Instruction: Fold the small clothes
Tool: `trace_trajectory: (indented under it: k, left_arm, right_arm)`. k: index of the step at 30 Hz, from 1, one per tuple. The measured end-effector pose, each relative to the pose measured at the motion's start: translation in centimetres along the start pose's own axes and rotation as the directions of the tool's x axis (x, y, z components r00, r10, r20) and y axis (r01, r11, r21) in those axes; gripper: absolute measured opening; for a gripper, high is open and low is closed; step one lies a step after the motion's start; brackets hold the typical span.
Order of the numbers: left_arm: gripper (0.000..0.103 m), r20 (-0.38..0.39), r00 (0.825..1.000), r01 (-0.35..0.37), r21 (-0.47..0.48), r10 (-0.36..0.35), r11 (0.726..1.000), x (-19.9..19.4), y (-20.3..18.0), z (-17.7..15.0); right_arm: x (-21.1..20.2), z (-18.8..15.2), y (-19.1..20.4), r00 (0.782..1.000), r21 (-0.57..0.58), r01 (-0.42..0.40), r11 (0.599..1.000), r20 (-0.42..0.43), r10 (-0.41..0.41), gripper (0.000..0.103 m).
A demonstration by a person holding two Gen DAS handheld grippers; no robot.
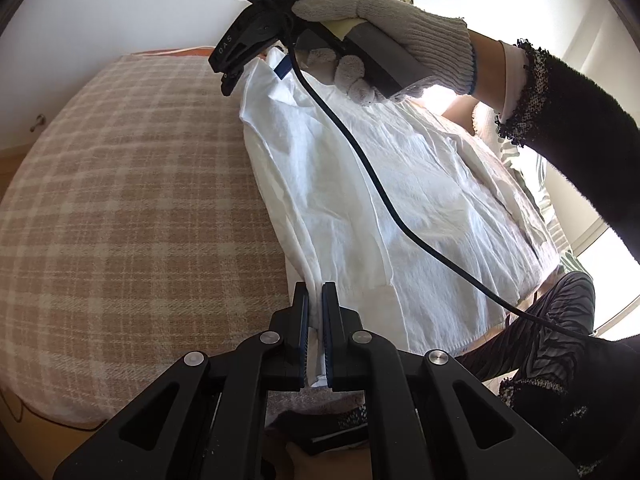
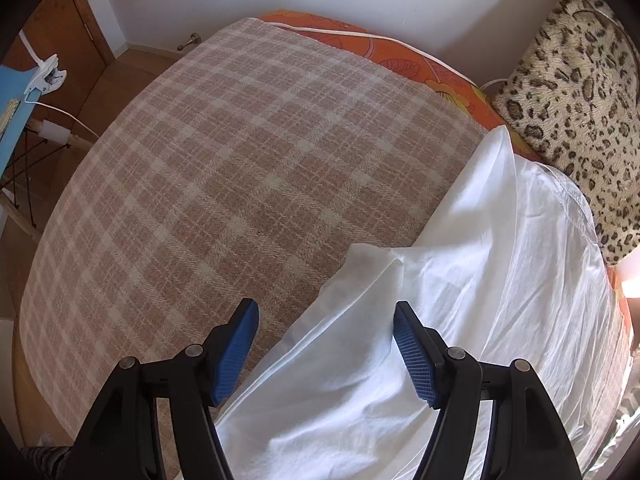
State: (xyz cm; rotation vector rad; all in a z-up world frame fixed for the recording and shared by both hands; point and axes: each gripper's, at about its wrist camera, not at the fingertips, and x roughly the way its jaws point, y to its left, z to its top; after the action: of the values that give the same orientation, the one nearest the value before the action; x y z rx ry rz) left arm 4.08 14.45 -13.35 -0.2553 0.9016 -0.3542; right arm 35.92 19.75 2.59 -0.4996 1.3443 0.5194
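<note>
Clamping a folded edge of the white shirt (image 1: 360,208) between closed fingers, the left gripper (image 1: 315,304) holds it over the plaid blanket (image 1: 132,208); the right gripper (image 2: 326,320) hovers with fingers apart above the shirt's far end, near a leopard-print cushion (image 2: 576,92)

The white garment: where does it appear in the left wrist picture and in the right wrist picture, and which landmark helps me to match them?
Left wrist: the white garment runs from top centre to the lower middle, its near edge clamped in the left gripper.
Right wrist: it fills the lower right, partly between the open fingers of the right gripper.
Shared landmark: the plaid blanket, left of the garment in both.
</note>
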Motion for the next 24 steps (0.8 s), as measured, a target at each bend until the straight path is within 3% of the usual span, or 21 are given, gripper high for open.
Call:
trace_trajectory:
  k: [2, 4, 10, 19, 24]
  left_arm:
    - [0.005, 0.005, 1.0, 0.01, 0.005, -0.01, 1.0, -0.1, -0.2, 0.2]
    - [0.005, 0.009, 1.0, 0.019, 0.008, -0.019, 1.0, -0.2, -0.4, 0.3]
    - [0.005, 0.021, 0.998, 0.059, 0.034, -0.06, 0.998, -0.6, -1.9, 1.0]
    - [0.005, -0.002, 0.991, 0.134, 0.137, -0.136, 0.981, 0.2, -6.4, 2.2]
    - [0.005, -0.044, 0.986, 0.168, 0.191, -0.162, 0.967, 1.5, -8.7, 2.3]
  right_arm:
    - [0.3, 0.1, -0.1, 1.0, 0.002, 0.014, 1.0, -0.009, -0.014, 0.066]
    - [0.4, 0.1, -0.6, 1.0, 0.016, 0.008, 1.0, -0.015, -0.008, 0.049]
    - [-0.5, -0.6, -3.7, 0.996, 0.074, -0.085, 0.994, 0.001, 0.085, 0.022]
    - [-4.2, -3.3, -8.7, 0.972, 0.089, -0.215, 0.973, 0.117, 0.204, 0.008]
    - [-5.3, -6.0, -12.3, 0.951, 0.137, -0.271, 0.953, 0.193, 0.243, 0.007]
